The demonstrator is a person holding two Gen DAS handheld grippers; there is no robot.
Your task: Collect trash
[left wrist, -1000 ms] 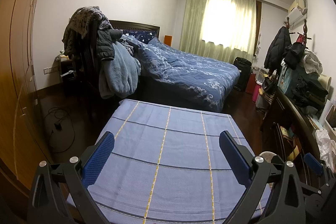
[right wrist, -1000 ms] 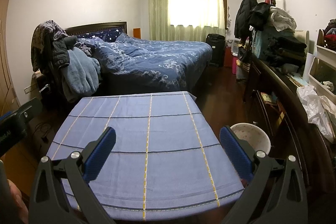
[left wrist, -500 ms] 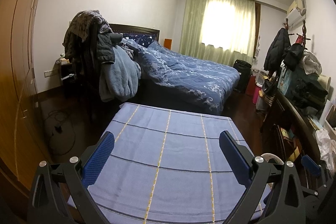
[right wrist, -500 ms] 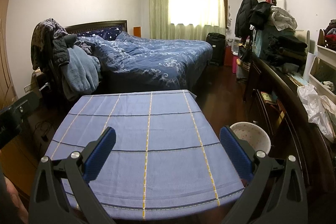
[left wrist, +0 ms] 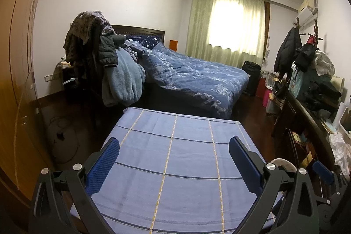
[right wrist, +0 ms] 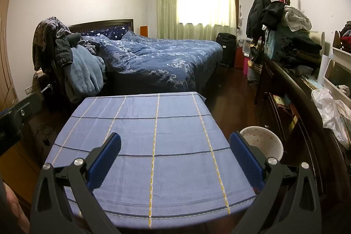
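Both wide apart and holding nothing: left gripper (left wrist: 174,156), right gripper (right wrist: 175,151). Bare blue cloth (right wrist: 153,142) under both. No trash in sight. White bin (right wrist: 262,143) just right of right gripper. Probably searching; next, looking around.

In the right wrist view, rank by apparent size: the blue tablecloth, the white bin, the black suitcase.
1. blue tablecloth, largest.
2. white bin.
3. black suitcase, though it stands far off, so its true size is unsure.

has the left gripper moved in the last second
Yes. The left gripper, open and empty, has tilted down a little: in its view the table edge and bed sit higher in frame than before.
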